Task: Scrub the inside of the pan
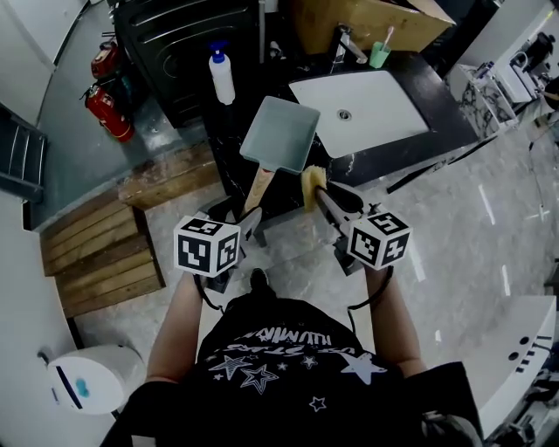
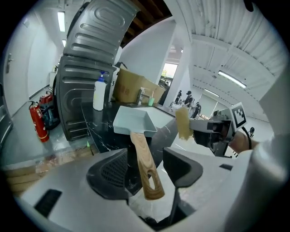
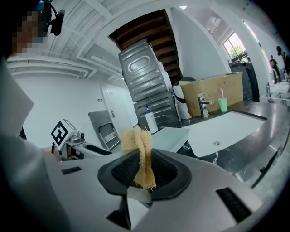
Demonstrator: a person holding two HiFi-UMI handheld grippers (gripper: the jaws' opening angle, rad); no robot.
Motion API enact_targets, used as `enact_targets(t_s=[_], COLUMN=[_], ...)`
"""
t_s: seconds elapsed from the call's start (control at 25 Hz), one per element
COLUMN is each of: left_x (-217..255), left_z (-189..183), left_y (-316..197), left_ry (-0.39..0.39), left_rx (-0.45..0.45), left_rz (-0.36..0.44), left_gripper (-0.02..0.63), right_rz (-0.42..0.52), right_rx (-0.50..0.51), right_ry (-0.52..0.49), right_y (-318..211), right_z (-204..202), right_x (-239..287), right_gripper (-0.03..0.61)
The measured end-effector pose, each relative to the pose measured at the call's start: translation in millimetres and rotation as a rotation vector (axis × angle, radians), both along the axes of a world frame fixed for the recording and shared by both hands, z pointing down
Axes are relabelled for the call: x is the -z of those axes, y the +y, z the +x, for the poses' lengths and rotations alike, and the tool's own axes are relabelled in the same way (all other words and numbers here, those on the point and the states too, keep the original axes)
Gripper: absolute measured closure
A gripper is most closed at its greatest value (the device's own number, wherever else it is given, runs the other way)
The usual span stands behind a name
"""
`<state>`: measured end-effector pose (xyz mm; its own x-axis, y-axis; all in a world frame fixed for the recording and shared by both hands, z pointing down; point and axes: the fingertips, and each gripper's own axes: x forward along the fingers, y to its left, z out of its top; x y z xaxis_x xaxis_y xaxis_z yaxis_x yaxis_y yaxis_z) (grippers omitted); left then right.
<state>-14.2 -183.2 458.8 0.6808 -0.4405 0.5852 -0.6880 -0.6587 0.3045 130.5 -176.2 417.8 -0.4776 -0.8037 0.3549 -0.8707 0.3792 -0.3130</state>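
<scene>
A pale grey square pan point(image 1: 279, 131) with a wooden handle point(image 1: 259, 188) sits over the black counter's near edge, its handle pointing toward me. My left gripper point(image 1: 248, 223) stands open around the handle's end. In the left gripper view the handle point(image 2: 146, 167) passes between the two pads point(image 2: 113, 174) with a gap on each side. My right gripper point(image 1: 328, 197) is shut on a yellow scrub sponge point(image 1: 313, 183), held just right of the handle and short of the pan. The right gripper view shows the sponge point(image 3: 141, 156) pinched upright in that gripper point(image 3: 143, 171), with the pan point(image 3: 170, 138) beyond.
A white sink point(image 1: 384, 118) with a faucet point(image 1: 346, 45) lies right of the pan in the black counter point(image 1: 437, 140). A pump bottle point(image 1: 223, 77), a green cup point(image 1: 379, 55) and a cardboard box point(image 1: 367, 19) stand behind. Fire extinguishers point(image 1: 110, 113) and a wooden pallet point(image 1: 105, 253) are at the left.
</scene>
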Motion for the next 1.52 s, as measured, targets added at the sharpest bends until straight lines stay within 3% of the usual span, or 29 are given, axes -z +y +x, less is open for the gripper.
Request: enact_targets(t_s=[0.44, 0.8, 1.12, 1.52], left_x=[-30.0, -47.0, -50.6, -50.8], left_z=[16.4, 30.0, 31.1, 30.9], left_y=[-25.6, -26.3, -25.8, -28.4], left_ry=[0.018, -0.078, -0.081, -0.081], left_rx=[-0.112, -0.124, -0.05, 0.0], left_rz=[-0.168, -0.242, -0.291, -0.312], left_gripper=[0.379, 0.38, 0.472, 0.484], right_rz=[-0.013, -0.05, -0.077, -0.167], right_rx=[-0.088, -0.019, 0.197, 0.554], right_ry=[0.07, 0.088, 0.213, 0.5], right_y=[-50.2, -82.3, -129.0, -164.4], right_z=[-4.1, 6.0, -8.7, -60.7], right_x=[0.8, -9.6, -15.9, -69.2], right_gripper=[0.502, 0.502, 0.502, 0.503])
